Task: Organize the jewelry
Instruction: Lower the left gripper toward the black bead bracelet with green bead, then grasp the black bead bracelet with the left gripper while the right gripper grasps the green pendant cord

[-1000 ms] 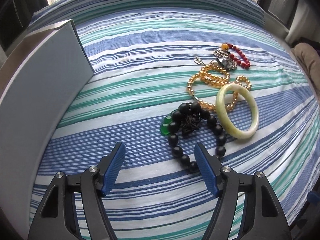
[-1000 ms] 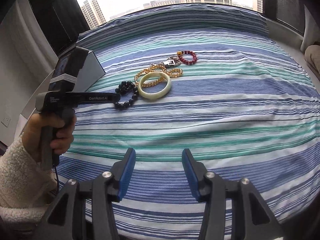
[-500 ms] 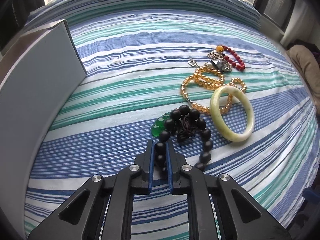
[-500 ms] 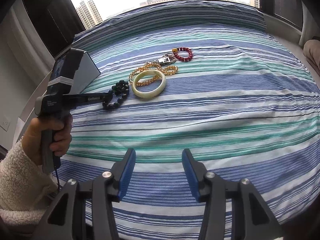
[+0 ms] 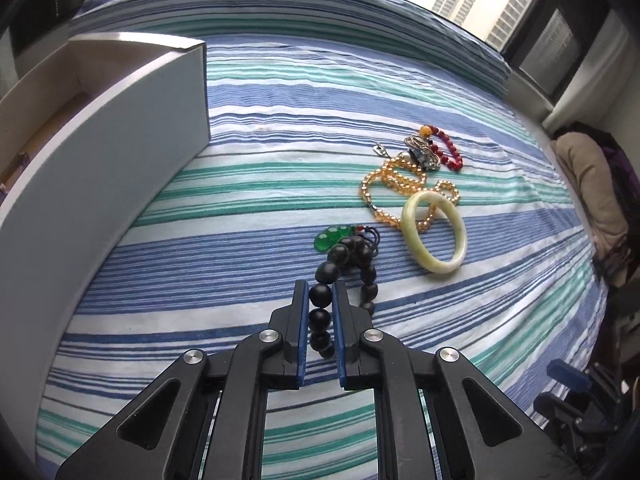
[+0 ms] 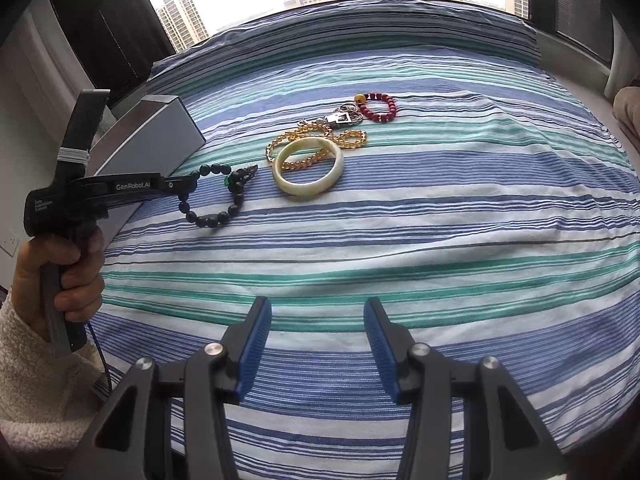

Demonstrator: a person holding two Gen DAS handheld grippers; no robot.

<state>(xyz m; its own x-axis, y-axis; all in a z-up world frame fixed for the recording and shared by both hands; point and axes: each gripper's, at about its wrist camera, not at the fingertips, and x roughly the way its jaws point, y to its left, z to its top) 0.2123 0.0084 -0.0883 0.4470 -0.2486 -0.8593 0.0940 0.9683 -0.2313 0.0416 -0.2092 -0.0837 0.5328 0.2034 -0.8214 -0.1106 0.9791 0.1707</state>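
1. The left tool is seen clamped on the black bead bracelet, several beads pinched between its blue pads.
2. In the right wrist view, the bracelet is shown lifted at the pinched end, the rest of the loop hanging down to the striped bedspread.
3. A green pendant on a dark cord is attached to the bracelet's far end, at 12 o'clock from the left tool.
4. A pale jade bangle is laid flat at 2 o'clock from the left tool, overlapping an amber bead strand.
5. Beyond the strand, a cluster of metal key rings is found touching a red bead bracelet.
6. An open white box is placed at 10 o'clock from the left tool, near the bed's edge.
7. The right tool is held low over the bedspread with its fingers spread apart and nothing between them, well apart from the jewelry.
8. The left tool's handle is gripped by a hand in a fleecy white sleeve.
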